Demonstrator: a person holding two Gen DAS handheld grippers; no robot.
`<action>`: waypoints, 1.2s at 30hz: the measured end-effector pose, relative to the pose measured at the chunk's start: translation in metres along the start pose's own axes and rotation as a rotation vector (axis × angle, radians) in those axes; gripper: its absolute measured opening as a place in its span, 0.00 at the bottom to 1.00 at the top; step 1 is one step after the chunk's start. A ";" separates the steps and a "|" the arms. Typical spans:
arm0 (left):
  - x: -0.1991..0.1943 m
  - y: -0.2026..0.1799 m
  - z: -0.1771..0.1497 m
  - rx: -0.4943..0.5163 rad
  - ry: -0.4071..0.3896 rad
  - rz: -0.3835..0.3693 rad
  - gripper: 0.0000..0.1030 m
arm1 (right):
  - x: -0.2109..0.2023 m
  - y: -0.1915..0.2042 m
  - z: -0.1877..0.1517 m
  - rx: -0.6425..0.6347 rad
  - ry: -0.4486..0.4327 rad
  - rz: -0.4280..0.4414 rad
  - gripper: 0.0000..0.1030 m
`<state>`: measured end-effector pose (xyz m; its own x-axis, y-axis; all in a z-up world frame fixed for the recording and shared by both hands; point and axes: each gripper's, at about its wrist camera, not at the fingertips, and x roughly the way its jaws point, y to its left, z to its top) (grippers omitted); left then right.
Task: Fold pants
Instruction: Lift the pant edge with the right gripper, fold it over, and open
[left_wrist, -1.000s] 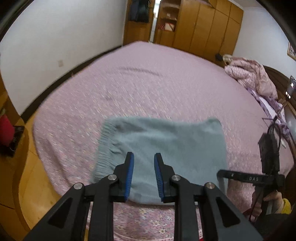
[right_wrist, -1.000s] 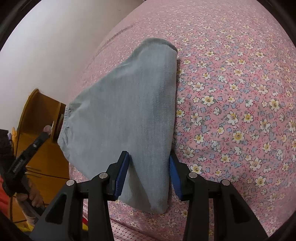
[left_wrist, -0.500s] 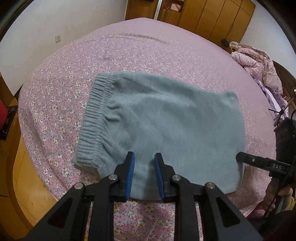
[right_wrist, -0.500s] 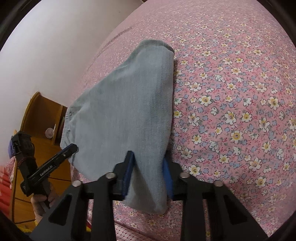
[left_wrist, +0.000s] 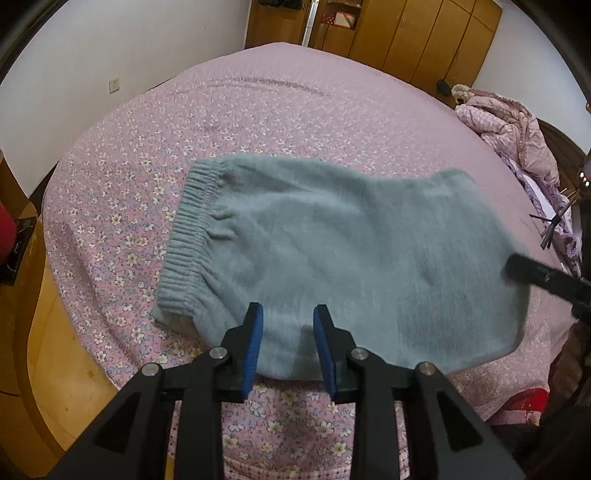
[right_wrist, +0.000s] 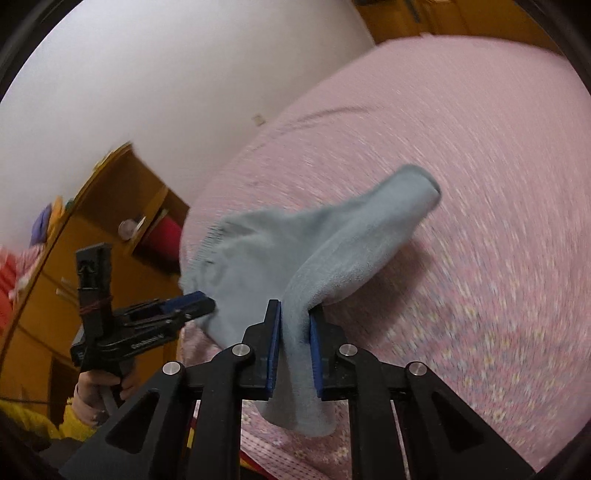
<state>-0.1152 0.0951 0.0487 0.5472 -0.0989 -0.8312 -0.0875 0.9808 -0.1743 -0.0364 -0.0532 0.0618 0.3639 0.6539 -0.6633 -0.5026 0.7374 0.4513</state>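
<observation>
Folded grey-blue pants (left_wrist: 351, 258) lie on the pink flowered bed (left_wrist: 258, 110), ribbed waistband to the left. My left gripper (left_wrist: 288, 321) is open over their near edge, with cloth showing between the blue pads but not pinched. In the right wrist view my right gripper (right_wrist: 295, 325) is shut on a fold of the pants (right_wrist: 332, 251) and holds that end up off the bed. The right gripper's tip (left_wrist: 535, 275) shows at the pants' right edge. A hand in a yellow sleeve holds the left gripper (right_wrist: 192, 301) at the pants' left end.
A crumpled pink quilt (left_wrist: 517, 129) is heaped at the far right of the bed. Wooden wardrobes (left_wrist: 406, 33) stand behind, with wooden floor (left_wrist: 55, 350) and a wooden cabinet (right_wrist: 92, 229) to the left. A white wall (right_wrist: 166, 74) runs beside the bed.
My right gripper has shut on the pants' near right end and lifted it off the bed. The left gripper has stayed open and drawn back a little over the near edge.
</observation>
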 end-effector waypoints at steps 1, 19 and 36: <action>-0.002 0.002 0.000 -0.005 -0.003 -0.001 0.28 | -0.001 0.006 0.005 -0.022 0.000 0.001 0.15; -0.030 0.062 0.038 -0.059 -0.064 0.075 0.30 | 0.095 0.135 0.071 -0.212 0.163 0.196 0.15; -0.035 0.075 0.042 -0.127 -0.066 0.048 0.30 | 0.131 0.105 0.070 -0.134 0.171 0.084 0.26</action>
<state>-0.1059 0.1796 0.0867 0.5930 -0.0370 -0.8044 -0.2175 0.9544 -0.2043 0.0139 0.1220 0.0641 0.1834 0.6656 -0.7234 -0.6297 0.6446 0.4335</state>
